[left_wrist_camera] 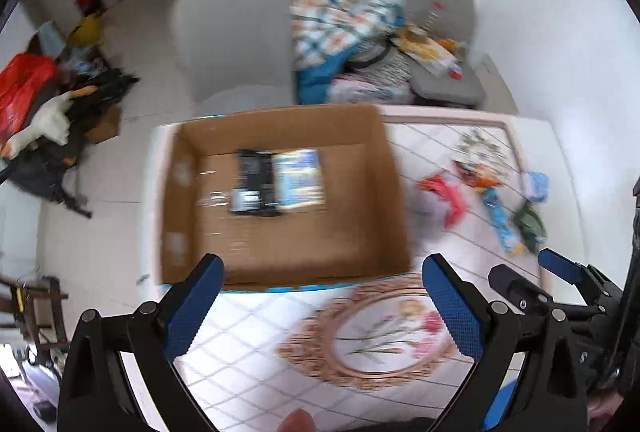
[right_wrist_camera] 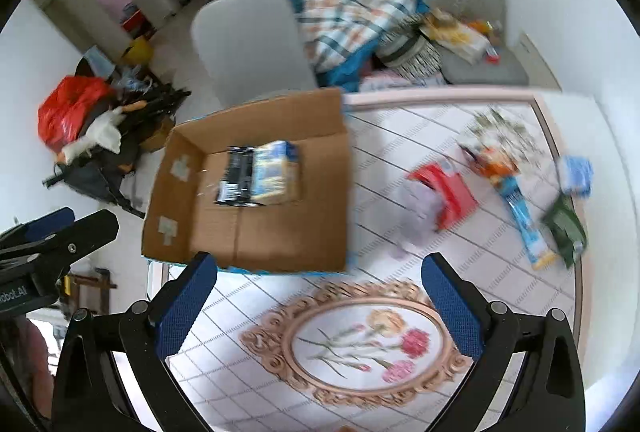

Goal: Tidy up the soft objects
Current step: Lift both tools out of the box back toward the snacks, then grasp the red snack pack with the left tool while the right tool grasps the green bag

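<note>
An open cardboard box (left_wrist_camera: 384, 191) (right_wrist_camera: 320, 191) sits on the table's left part. Inside lie a black packet (left_wrist_camera: 252, 183) (right_wrist_camera: 236, 177) and a blue-yellow packet (left_wrist_camera: 300, 179) (right_wrist_camera: 278, 171). To its right on the tablecloth lie a red packet (left_wrist_camera: 444, 195) (right_wrist_camera: 448, 187), a pale lilac soft item (right_wrist_camera: 418, 216), an orange packet (right_wrist_camera: 494, 159), a long blue packet (left_wrist_camera: 500, 224) (right_wrist_camera: 524, 224), a light blue pack (left_wrist_camera: 534, 183) (right_wrist_camera: 576, 171) and a green packet (left_wrist_camera: 530, 226) (right_wrist_camera: 566, 232). My left gripper (left_wrist_camera: 324, 308) is open and empty above the table's front. My right gripper (right_wrist_camera: 320, 308) is open and empty, and shows at the right in the left wrist view (left_wrist_camera: 532, 272).
The table (left_wrist_camera: 256, 352) (right_wrist_camera: 500, 296) carries a floral cloth. Behind it stand a grey chair (left_wrist_camera: 232, 43) (right_wrist_camera: 248, 43), a checked blanket (left_wrist_camera: 340, 19) (right_wrist_camera: 348, 15) and a cluttered grey seat (left_wrist_camera: 444, 43) (right_wrist_camera: 472, 19). Bags and a red sack (left_wrist_camera: 24, 91) (right_wrist_camera: 68, 107) lie on the floor at left.
</note>
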